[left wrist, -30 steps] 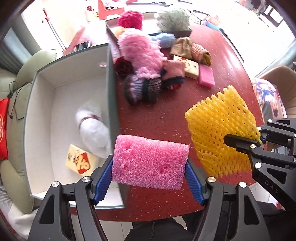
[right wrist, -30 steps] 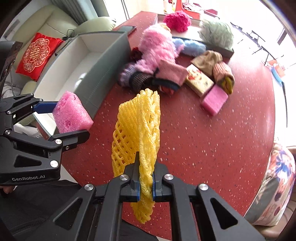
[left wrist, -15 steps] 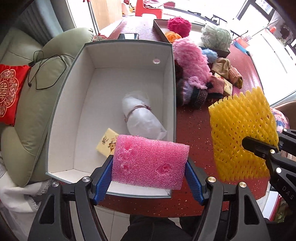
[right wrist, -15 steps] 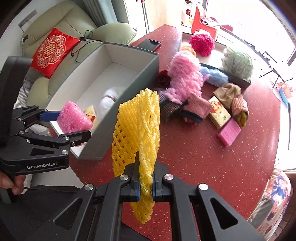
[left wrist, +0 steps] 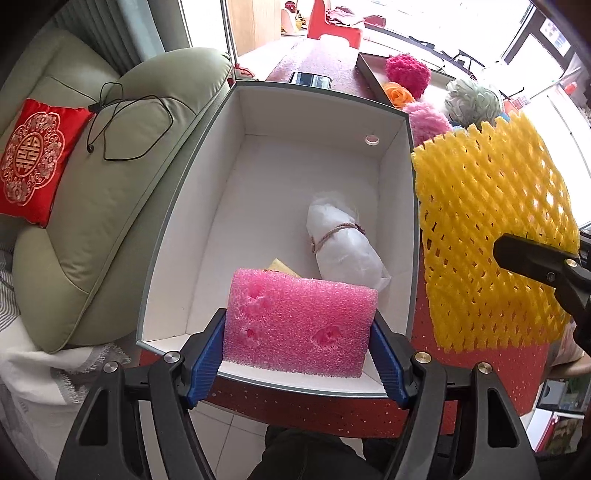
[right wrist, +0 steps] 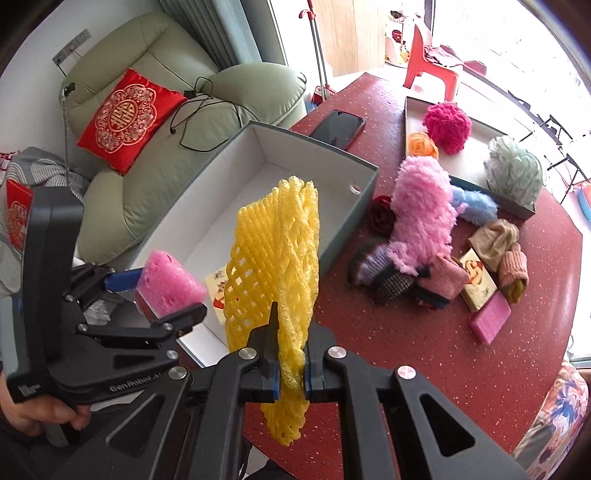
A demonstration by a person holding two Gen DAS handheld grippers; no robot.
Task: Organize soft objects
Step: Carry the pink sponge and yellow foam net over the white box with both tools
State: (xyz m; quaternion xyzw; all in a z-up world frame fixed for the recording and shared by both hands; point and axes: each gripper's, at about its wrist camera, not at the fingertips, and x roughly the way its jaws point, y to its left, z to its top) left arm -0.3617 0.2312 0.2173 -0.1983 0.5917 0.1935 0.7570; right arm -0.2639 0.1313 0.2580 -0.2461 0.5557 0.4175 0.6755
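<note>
Clamping a porous pink foam block (left wrist: 299,325) between blue ribbed pads, the left gripper (left wrist: 297,354) held it above the near end of the white-lined box (left wrist: 397,221). Inside lay a string-tied white bundle (left wrist: 343,245) and a yellow packet (right wrist: 218,286). The right gripper (right wrist: 290,373), nearly closed, pinched yellow foam netting (right wrist: 277,258) beside the box.

Pale green leather armchair (right wrist: 155,122) with red embroidered cushion (right wrist: 127,118) beside a speckled red table (right wrist: 424,347); bright daylight through windows (left wrist: 554,33) behind; red plastic chair (right wrist: 432,66) on pale floor.
</note>
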